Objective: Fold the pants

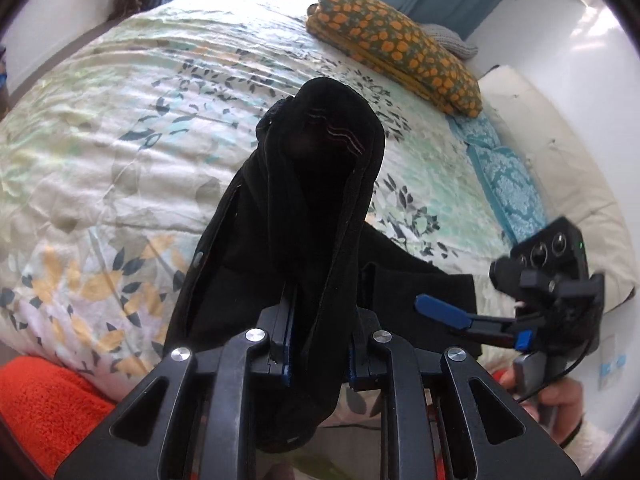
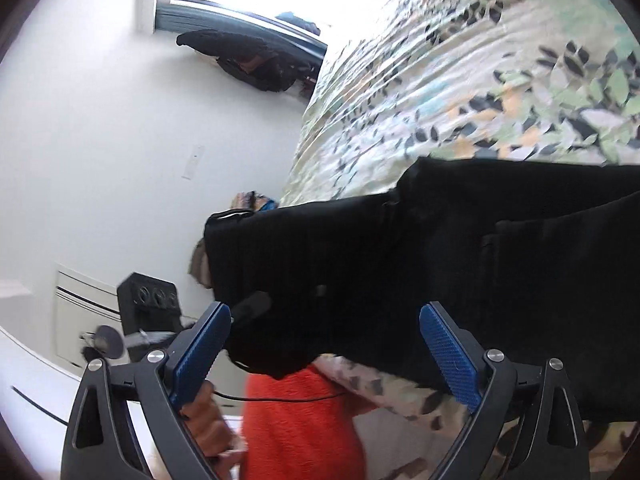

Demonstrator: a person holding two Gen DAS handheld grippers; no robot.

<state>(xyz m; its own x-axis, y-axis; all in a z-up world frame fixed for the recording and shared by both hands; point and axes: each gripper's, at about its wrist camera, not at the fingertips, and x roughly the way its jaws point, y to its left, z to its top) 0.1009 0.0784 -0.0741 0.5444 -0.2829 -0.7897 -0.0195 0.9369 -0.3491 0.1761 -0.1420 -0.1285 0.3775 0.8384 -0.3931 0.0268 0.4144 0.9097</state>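
The black pants (image 1: 312, 216) hang bunched from my left gripper (image 1: 320, 304), which is shut on the cloth; its fingers are hidden under the folds. The rest of the pants lies on the floral bedspread (image 1: 120, 128). In the right wrist view the pants (image 2: 440, 248) stretch across the bed edge, lifted at the left end by the left gripper's body (image 2: 152, 304). My right gripper (image 2: 324, 316) is open and empty, with its blue pads (image 2: 448, 352) just short of the cloth. It shows in the left wrist view (image 1: 440, 312) at the lower right.
An orange-flowered folded blanket (image 1: 396, 44) and a blue patterned cloth (image 1: 504, 176) lie at the far right of the bed. An orange towel (image 1: 44, 404) lies at the near edge; it also shows in the right wrist view (image 2: 304, 420). White wall (image 2: 100, 140) and window stand beyond.
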